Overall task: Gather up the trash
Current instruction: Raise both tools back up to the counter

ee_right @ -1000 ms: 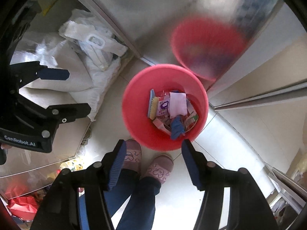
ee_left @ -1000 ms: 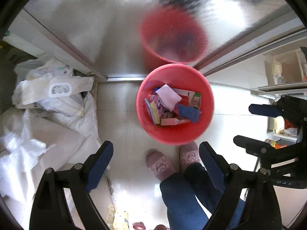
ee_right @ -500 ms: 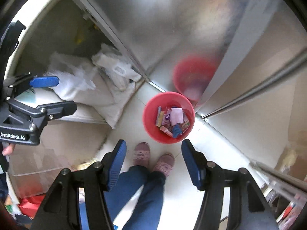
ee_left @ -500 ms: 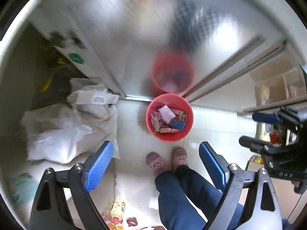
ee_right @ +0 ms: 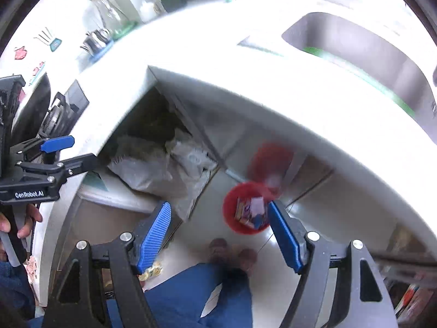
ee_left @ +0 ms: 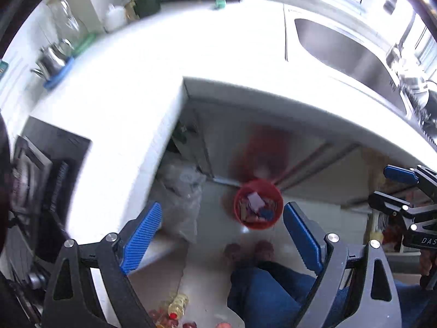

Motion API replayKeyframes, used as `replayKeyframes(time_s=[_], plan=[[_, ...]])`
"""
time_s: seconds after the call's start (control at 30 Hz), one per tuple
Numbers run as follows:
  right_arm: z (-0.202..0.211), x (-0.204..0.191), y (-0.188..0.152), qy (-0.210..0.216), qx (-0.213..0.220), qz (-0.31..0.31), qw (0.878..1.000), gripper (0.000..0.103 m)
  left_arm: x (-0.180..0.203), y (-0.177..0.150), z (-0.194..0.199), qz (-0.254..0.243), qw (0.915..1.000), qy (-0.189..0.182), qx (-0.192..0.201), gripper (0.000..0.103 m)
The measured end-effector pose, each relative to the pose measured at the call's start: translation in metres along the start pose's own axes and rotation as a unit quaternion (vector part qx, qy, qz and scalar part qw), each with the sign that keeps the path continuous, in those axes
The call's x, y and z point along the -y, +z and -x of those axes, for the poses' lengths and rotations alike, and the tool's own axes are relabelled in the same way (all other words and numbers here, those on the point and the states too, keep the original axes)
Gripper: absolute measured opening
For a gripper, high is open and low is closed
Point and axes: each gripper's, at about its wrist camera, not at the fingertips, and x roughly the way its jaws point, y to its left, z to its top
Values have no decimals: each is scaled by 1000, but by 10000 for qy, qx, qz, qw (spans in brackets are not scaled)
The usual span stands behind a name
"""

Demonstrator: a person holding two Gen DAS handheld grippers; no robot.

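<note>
A red bin [ee_left: 258, 205] holding several wrappers and papers stands on the floor far below, against a steel cabinet front; in the right wrist view the red bin [ee_right: 232, 213] sits just left of the right finger. My left gripper [ee_left: 222, 235] hangs high above it, open, nothing between its blue pads. My right gripper [ee_right: 220, 231] is also high up; its jaws are opening with nothing between them. Each gripper shows at the edge of the other's view: the right gripper [ee_left: 393, 186] and the left gripper [ee_right: 71, 151].
A white L-shaped countertop [ee_left: 142, 87] fills the upper view, with a steel sink [ee_left: 344, 52] at right and jars and a kettle [ee_left: 53, 60] at back left. White sacks [ee_right: 164, 172] lie left of the bin. A person's legs and slippers [ee_left: 248, 251] stand below.
Both grippers have risen well above the bin, which now looks much smaller; the countertop and sink have come into view. The right gripper's fingers stand wider apart than before.
</note>
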Motion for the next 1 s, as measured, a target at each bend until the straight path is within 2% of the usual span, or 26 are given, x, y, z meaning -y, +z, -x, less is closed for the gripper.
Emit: replayKeyframes(time_s=[0.2, 0.3, 0.53, 0.77, 0.9, 1.0], plan=[[29, -11, 29, -37, 422, 378, 9984, 72, -7, 26, 38, 73, 9987, 227, 456, 90], [40, -11, 40, -68, 581, 571, 9967, 77, -7, 38, 48, 124, 9976, 273, 620, 90], [51, -8, 71, -138, 771, 739, 9942, 78, -16, 67, 51, 324, 9963, 283, 744, 90], [35, -5, 105, -129, 804, 709, 9942, 78, -21, 100, 38, 154, 9947, 626, 803, 90], [27, 1, 130, -42, 732, 664, 9951, 78, -36, 126, 22, 331, 9968, 201, 705, 90], [21, -1, 152, -70, 739, 745, 9945, 78, -48, 151, 12, 363, 9970, 107, 678, 90]])
